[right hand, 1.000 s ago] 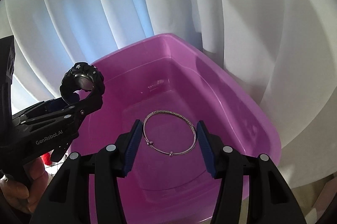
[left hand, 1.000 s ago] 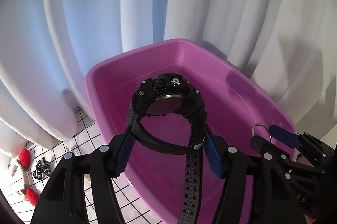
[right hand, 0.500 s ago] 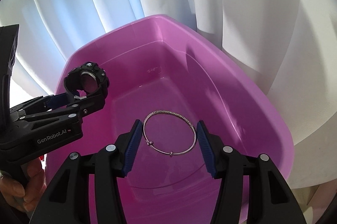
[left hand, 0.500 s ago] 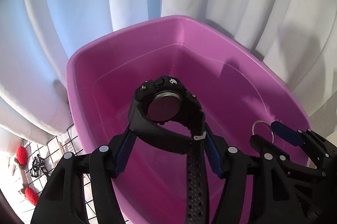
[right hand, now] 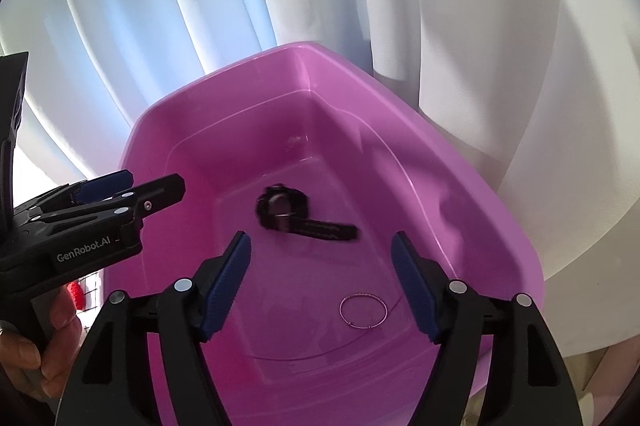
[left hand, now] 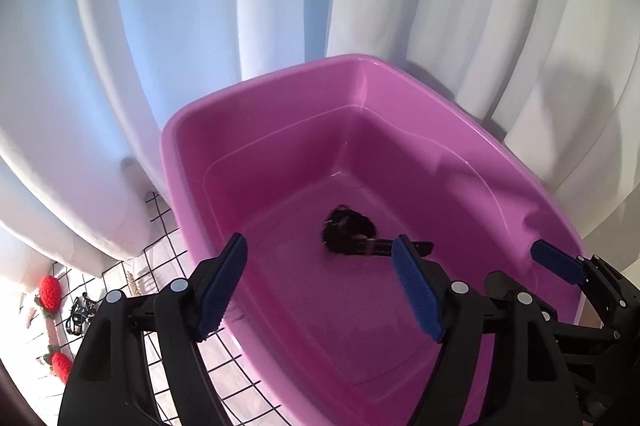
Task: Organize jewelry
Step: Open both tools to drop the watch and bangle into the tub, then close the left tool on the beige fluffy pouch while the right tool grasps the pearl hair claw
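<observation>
A black wristwatch (left hand: 352, 232) lies blurred on the floor of the pink tub (left hand: 176, 161), its strap stretched to the right; the right wrist view shows the watch (right hand: 288, 214) too. A thin silver bangle (right hand: 363, 310) rests on the floor of the tub (right hand: 500, 222), near its right wall. My left gripper (left hand: 320, 278) hangs over the tub with jaws opening and nothing between them. My right gripper (right hand: 322, 276) hangs beside it, jaws opening as well, also with nothing between them. The right wrist view shows the left gripper (right hand: 120, 197) at the left, held by a hand (right hand: 40, 338).
White curtains (left hand: 280, 5) hang close behind the tub. At the left, a white cloth with a black grid (left hand: 168, 226) carries red strawberry-shaped pieces (left hand: 50, 292) and a small dark trinket (left hand: 80, 312).
Both grippers have opened wide. The watch dropped out of the left one and the bangle out of the right one; both now lie in the tub.
</observation>
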### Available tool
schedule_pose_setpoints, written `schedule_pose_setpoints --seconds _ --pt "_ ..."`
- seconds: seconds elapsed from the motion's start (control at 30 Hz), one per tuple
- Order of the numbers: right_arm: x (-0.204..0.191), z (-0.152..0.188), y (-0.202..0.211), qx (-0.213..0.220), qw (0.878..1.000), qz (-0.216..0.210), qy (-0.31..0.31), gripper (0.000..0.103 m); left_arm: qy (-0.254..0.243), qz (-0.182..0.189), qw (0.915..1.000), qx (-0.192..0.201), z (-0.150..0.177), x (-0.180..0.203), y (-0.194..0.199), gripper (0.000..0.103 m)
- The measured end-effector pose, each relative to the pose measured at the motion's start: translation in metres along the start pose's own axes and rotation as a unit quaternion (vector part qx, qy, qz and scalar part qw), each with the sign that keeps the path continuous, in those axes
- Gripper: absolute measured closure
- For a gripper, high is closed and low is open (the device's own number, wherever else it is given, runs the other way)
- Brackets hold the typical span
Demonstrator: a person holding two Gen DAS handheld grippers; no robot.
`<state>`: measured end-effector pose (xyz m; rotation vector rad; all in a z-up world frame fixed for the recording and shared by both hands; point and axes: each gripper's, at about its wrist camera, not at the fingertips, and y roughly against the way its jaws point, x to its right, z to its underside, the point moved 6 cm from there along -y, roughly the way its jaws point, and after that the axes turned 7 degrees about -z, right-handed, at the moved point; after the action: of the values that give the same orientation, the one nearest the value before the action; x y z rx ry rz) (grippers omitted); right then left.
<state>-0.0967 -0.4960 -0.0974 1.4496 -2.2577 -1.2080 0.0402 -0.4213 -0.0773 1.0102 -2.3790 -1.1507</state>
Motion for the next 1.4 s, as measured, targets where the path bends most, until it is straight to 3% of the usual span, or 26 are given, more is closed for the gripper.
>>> schedule_pose_setpoints --seconds 0.43,0.9,1.1,1.27,1.4 --pt "-0.040 0.009 0.025 0.025 0.999 -0.040 0.015 0.034 0.064 -0.032 0.9974 0.011 0.028 -0.062 0.049 0.014" --pt "-0.149 0.034 0.035 0.010 0.990 -0.102 0.096 0.034 0.141 -0.097 0.9851 0.017 0.109 -0.180 0.119 0.009" --pt "-0.197 0.048 0.021 -0.018 0.982 -0.139 0.126 0.034 0.197 -0.137 0.9706 0.015 0.154 -0.246 0.148 0.008" --pt "-0.230 0.068 0.003 -0.049 0.976 -0.157 0.145 0.034 0.250 -0.191 0.9494 -0.001 0.198 -0.300 0.155 0.008" --pt "-0.247 0.078 -0.016 -0.070 0.971 -0.165 0.160 0.034 0.294 -0.211 0.9317 -0.025 0.235 -0.334 0.152 0.008"
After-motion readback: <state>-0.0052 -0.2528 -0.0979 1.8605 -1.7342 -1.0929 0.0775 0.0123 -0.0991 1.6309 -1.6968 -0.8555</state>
